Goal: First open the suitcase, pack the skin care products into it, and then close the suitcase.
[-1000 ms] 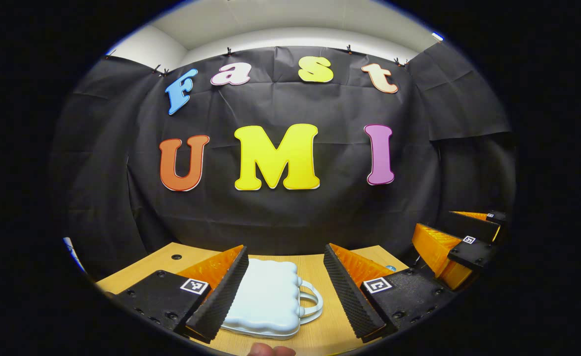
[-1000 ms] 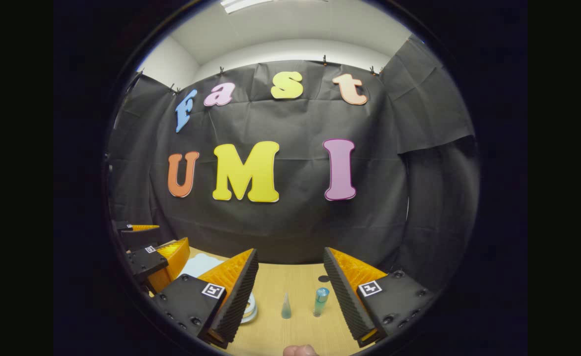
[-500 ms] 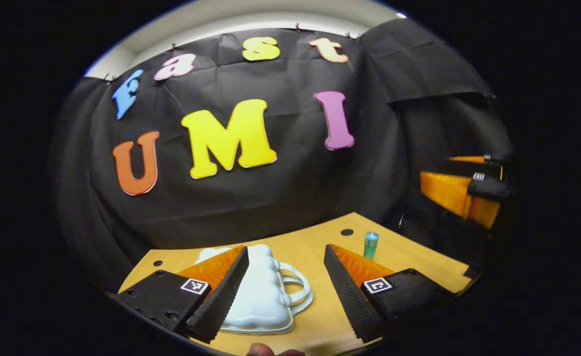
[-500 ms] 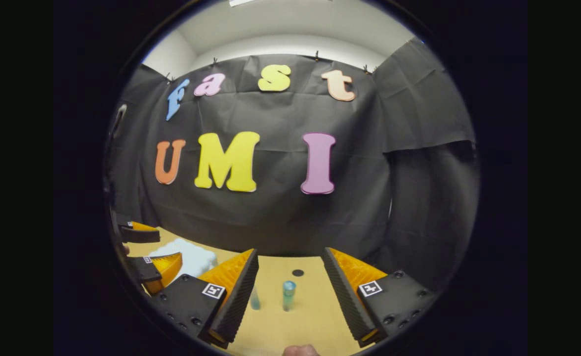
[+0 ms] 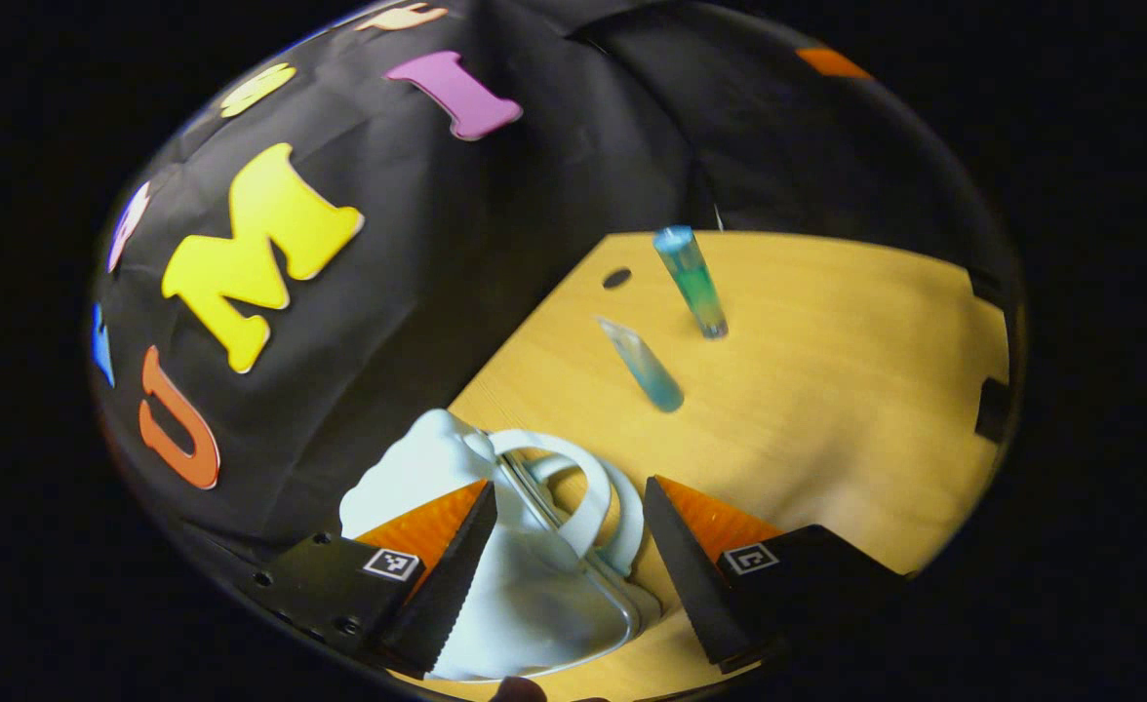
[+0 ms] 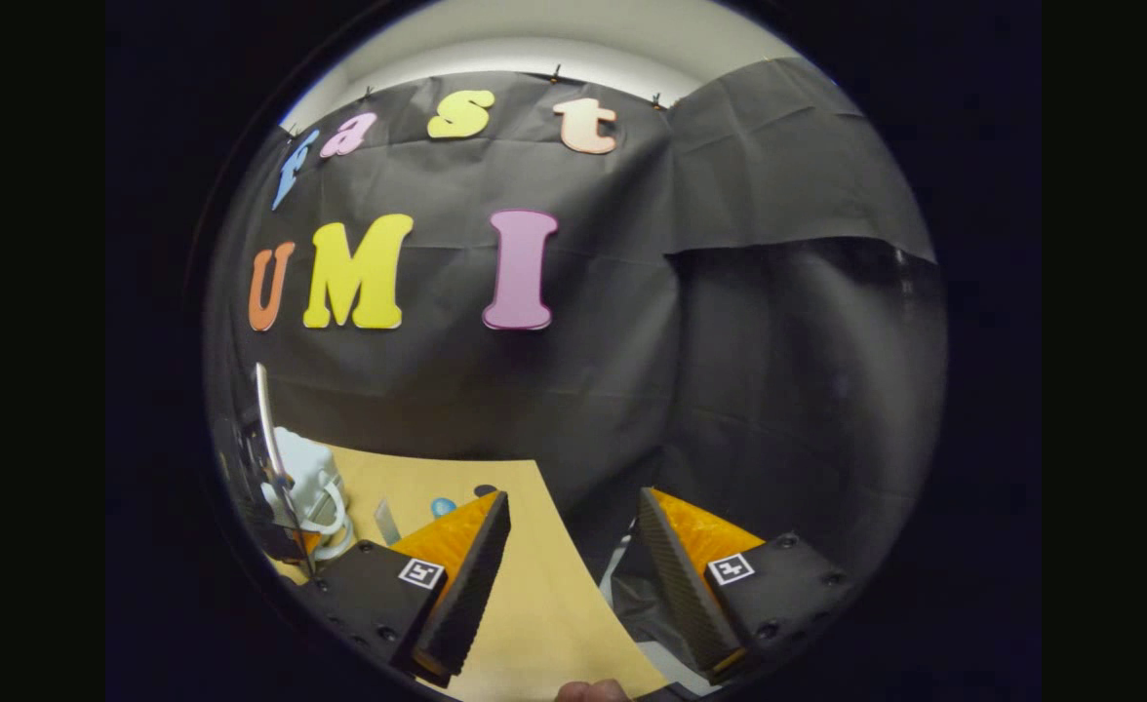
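Observation:
A small white suitcase point(image 5: 525, 595) with a scalloped shell and a looped handle point(image 5: 588, 492) lies shut on the wooden table. My left gripper point(image 5: 569, 487) hovers just above it, open, with the handle end between its fingers and no pad touching it. Beyond the suitcase stand a blue-green bottle point(image 5: 692, 283) and a clear pointed tube point(image 5: 644, 366). My right gripper point(image 6: 573, 495) is open and holds nothing, over the table's right edge. In the right gripper view the suitcase point(image 6: 305, 468) sits far left, with the tube point(image 6: 385, 522) and the bottle's blue cap point(image 6: 443, 507) beside it.
The wooden table point(image 5: 827, 390) has bare surface to the right of the two products and a small dark hole point(image 5: 616, 278) near the back. Its right edge point(image 6: 573, 546) drops off under my right gripper. Black cloth walls close the back and right.
The left gripper has rolled and tipped down over the suitcase's handle end, bringing both products into its view. The right gripper has swung right, to the table's edge.

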{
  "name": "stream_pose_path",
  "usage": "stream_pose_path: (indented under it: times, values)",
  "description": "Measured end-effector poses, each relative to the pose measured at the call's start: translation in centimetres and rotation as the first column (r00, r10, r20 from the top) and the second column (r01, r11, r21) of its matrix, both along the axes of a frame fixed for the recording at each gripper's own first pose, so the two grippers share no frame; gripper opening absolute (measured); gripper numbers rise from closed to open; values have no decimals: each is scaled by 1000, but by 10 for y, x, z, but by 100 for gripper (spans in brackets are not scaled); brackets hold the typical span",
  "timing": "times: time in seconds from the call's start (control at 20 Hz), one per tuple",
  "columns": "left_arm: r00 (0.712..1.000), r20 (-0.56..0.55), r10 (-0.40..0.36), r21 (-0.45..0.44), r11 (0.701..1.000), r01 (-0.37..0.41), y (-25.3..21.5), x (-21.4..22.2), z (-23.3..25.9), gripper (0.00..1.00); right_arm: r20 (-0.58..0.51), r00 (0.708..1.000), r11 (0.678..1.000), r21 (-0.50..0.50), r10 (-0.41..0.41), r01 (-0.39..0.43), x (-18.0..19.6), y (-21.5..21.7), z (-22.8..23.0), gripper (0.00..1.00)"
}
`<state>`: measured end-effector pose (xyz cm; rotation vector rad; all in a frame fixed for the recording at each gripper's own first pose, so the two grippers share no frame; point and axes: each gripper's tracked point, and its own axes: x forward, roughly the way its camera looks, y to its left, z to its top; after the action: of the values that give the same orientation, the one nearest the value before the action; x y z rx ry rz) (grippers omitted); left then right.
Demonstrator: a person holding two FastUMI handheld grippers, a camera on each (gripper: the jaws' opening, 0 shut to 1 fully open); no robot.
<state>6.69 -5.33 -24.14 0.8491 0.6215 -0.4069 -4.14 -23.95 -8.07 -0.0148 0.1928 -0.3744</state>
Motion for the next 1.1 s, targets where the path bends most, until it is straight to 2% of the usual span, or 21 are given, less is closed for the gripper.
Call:
stream_pose_path:
  times: [0.05,0.15,0.35,0.45,0.5,0.55,0.7,0.8,0.9,1.0,1.1]
  values:
    - [999,-23,-23,75,997,24,3,3,-10,96,-5,1000,1000,3,-9,9,-2,-4,-2,79]
    - [996,-59,-61,232,970,73,10,13,-23,93,-10,1000,1000,2,-23,23,-4,-11,-4,80]
    - [989,-75,-131,399,905,150,4,28,-32,86,-15,999,999,8,-46,46,-5,-22,-8,80]
    - [986,-81,-146,421,892,166,2,36,-37,70,-20,998,998,14,-59,60,-7,-26,-10,80]
    - [985,-97,-142,424,889,170,1,34,-40,58,-21,998,998,16,-61,61,-7,-27,-11,80]
    - [985,-109,-133,434,885,168,3,35,-43,55,-21,998,998,15,-64,64,-8,-27,-11,80]
    - [983,-145,-112,453,876,167,8,30,-50,35,-12,998,998,13,-68,69,-9,-24,-7,80]
    - [986,-117,-118,452,878,159,7,33,-43,22,-14,998,998,11,-64,64,-9,-19,-7,79]
    - [992,-78,-95,434,893,120,13,35,-30,22,-12,999,999,9,-53,53,-11,-11,-4,79]
    - [998,-34,-62,390,918,70,19,32,-8,13,-5,1000,1000,3,-31,31,-9,0,1,79]
    - [999,43,-34,348,937,17,24,37,25,9,4,1000,1000,-8,0,0,-4,14,7,79]
